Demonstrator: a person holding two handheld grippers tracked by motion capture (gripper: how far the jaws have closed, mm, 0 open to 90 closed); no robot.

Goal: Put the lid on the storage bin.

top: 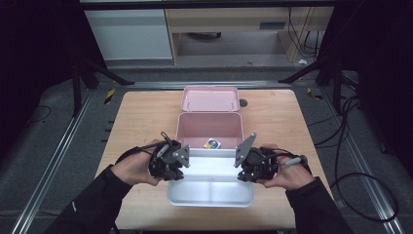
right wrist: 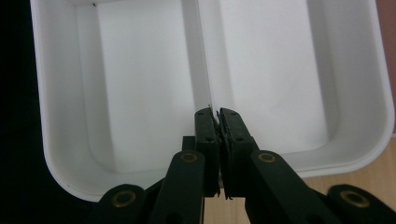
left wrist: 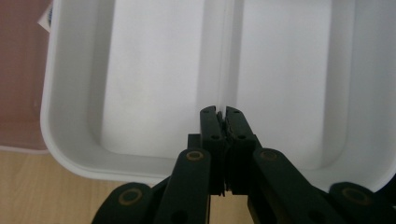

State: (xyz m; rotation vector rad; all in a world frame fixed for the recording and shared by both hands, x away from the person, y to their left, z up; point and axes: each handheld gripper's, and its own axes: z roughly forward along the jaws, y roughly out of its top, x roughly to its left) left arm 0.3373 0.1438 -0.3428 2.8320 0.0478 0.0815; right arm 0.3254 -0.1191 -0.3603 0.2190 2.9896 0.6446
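Your grippers, left [top: 179,165] and right [top: 242,168], each pinch an end wall of the white tray [top: 210,194] above the table's [top: 141,114] near edge; it hides the pink box's [top: 209,126] front; dark surroundings

High view: fixed above the near side of the table [top: 272,109], looking forward and down, far enough back to take in the whole top. Left gripper view: riding the left gripper [left wrist: 223,122], aimed steeply down into the white tray [left wrist: 65,154] — very close. Right gripper view: same on the right gripper [right wrist: 215,122]. Shared by all three — the tray's divider wall.
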